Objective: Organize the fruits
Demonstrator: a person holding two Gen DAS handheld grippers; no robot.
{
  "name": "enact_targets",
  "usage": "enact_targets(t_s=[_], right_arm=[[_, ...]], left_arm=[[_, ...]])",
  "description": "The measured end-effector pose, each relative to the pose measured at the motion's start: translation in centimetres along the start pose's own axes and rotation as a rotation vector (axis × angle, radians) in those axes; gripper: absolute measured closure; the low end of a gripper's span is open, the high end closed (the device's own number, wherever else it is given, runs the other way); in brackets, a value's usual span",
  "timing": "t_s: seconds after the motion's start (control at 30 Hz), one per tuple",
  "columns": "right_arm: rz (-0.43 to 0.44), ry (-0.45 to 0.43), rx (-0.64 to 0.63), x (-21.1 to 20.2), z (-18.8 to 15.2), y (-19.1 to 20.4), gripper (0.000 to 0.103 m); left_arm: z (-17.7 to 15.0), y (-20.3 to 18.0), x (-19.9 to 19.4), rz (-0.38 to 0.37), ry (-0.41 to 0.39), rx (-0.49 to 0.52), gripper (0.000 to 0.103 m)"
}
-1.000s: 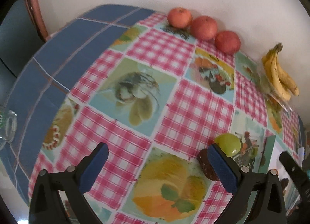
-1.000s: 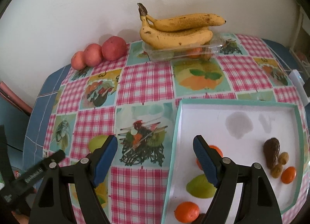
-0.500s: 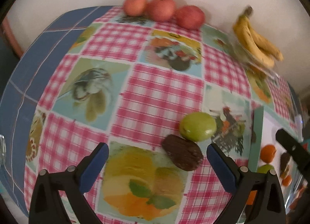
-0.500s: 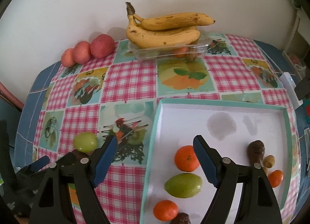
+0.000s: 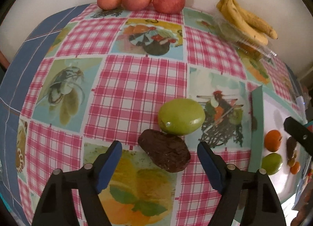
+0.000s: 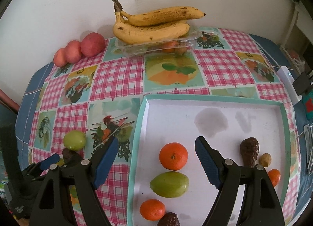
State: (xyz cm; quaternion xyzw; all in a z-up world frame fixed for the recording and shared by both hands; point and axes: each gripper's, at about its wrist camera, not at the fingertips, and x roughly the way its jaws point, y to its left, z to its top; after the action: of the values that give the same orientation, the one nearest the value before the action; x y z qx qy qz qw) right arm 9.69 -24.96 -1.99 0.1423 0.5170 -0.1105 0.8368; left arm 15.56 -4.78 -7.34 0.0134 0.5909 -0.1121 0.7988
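Left tongs (image 5: 159,150) gape wide around a dark avocado (image 5: 164,150) left of the tray (image 6: 137,138), touching a green fruit (image 5: 181,116). Right tongs (image 6: 156,153) hang wide, empty, over the tray.

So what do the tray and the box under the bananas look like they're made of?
Tray: looks like thin card or plastic, matte white floor with grey stains, teal rim. Box under the bananas: clear thin plastic, glossy and see-through, fruit showing inside.
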Motion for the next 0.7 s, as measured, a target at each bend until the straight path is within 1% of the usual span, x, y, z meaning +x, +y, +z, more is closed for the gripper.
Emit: enact_targets(t_s=[0.13,0.2,0.33,0.43,0.57,0.7], right_arm=[[-0.004,0.004,-0.005,0.1,0.0,0.3,0.022],[-0.003,0.007,-0.009,0.2,-0.1,0.3,0.022],[-0.007,0.012,-0.007,0.3,-0.1,0.2,0.022],[-0.013,0.013,-0.008,0.3,-0.1,0.1,0.022],[-0.019,0.018,-0.013,0.4,-0.1,0.2,0.022],[-0.019,0.031,-0.021,0.9,-0.2,0.5,0.022]], left_arm=[[0.0,-0.2,0.2,-0.001,0.003,0.006,0.031],[0.1,-0.3,0.3,-0.004,0.0,0.007,0.033],[-0.1,-0.2,0.1,-0.019,0.001,0.011,0.045],[-0.1,-0.3,0.0,-0.011,0.003,0.018,0.045],[0.0,0.0,-0.4,-0.024,0.0,0.01,0.046],[0.2,0.8,-1.4,-0.038,-0.016,-0.021,0.046]])
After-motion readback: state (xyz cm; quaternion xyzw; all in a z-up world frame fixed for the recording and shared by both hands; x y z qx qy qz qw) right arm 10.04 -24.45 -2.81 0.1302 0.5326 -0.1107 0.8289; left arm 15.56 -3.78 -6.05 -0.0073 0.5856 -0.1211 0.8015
